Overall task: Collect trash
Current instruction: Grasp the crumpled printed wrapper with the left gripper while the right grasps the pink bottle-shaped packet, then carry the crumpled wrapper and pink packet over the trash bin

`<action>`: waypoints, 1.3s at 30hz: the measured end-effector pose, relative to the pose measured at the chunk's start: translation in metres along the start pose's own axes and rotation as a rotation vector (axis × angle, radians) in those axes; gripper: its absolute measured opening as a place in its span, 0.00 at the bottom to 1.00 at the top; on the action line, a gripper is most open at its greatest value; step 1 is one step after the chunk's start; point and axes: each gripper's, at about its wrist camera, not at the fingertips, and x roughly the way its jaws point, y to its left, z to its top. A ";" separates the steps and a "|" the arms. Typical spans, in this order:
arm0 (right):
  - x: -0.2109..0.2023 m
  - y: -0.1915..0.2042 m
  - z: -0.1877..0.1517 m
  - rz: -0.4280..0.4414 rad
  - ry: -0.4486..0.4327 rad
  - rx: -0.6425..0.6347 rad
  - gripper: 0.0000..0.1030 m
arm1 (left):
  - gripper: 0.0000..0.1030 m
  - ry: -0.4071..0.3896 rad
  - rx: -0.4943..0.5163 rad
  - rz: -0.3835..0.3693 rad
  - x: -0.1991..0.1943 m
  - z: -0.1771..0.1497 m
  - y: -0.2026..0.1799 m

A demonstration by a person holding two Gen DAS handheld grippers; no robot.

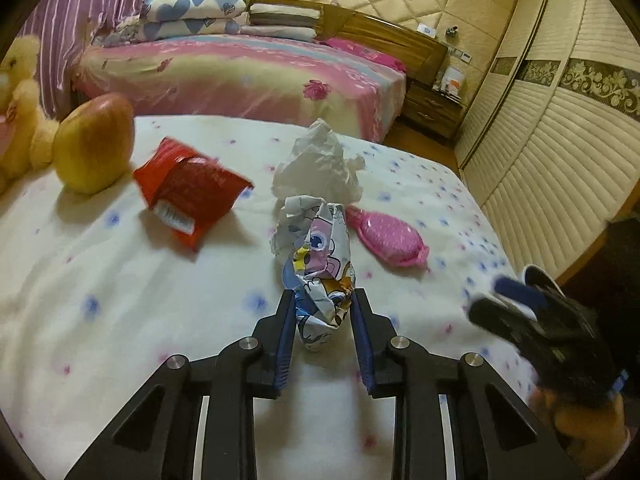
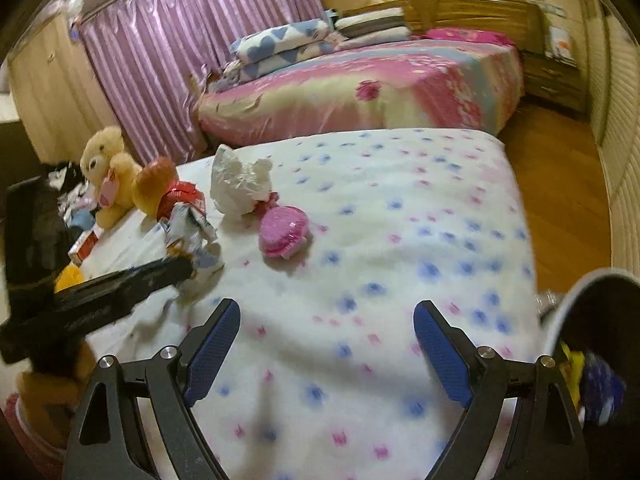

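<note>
Item: cartoon-printed wrapper [image 1: 320, 276], crumpled, on the white flower-print bed cover [image 1: 120, 320], near centre.

Holder: left gripper [image 1: 322, 300]. Jaws stand either side of the wrapper's near end, pads at or just off its sides; a firm clamp cannot be confirmed. Wrapper still rests on the cover.

Handling, judged: thin printed film, very light, soft, crushes at a touch, likely a little slick. Best held across the bunched near end, where folds give bulk; the loose far flap would slip out.

Other trash on the cover:
- crumpled white tissue [image 1: 320, 164], just beyond the wrapper; feather-light, tears easily.
- red snack packet [image 1: 188, 188], far left of the wrapper; torn open, take by an edge.
- pink sweet-style wrapper [image 1: 388, 240], just right of the wrapper; small, glossy.

Not trash, by appearance: apple [image 1: 94, 148] and yellow plush bear [image 1: 20, 120], far left.

Right gripper [image 2: 326, 340]: jaws wide apart, holding nothing, over bare cover at the near right. A dark bin [image 2: 592, 320] with rubbish inside sits at the bed's near right corner.
</note>
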 end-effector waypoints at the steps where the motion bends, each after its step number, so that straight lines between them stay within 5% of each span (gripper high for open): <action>1: 0.004 0.003 0.003 0.003 0.004 -0.015 0.86 | 0.25 0.005 -0.008 -0.009 -0.004 -0.003 0.004; 12: 0.062 0.034 0.038 -0.004 0.076 -0.138 0.75 | 0.29 0.017 -0.066 -0.018 -0.016 -0.011 0.024; 16: 0.073 0.040 0.041 -0.043 0.098 -0.165 0.43 | 0.29 0.009 -0.058 -0.001 -0.010 -0.014 0.019; 39: -0.041 -0.005 -0.040 -0.059 -0.011 0.107 0.39 | 0.15 0.003 0.028 -0.108 -0.040 -0.042 -0.018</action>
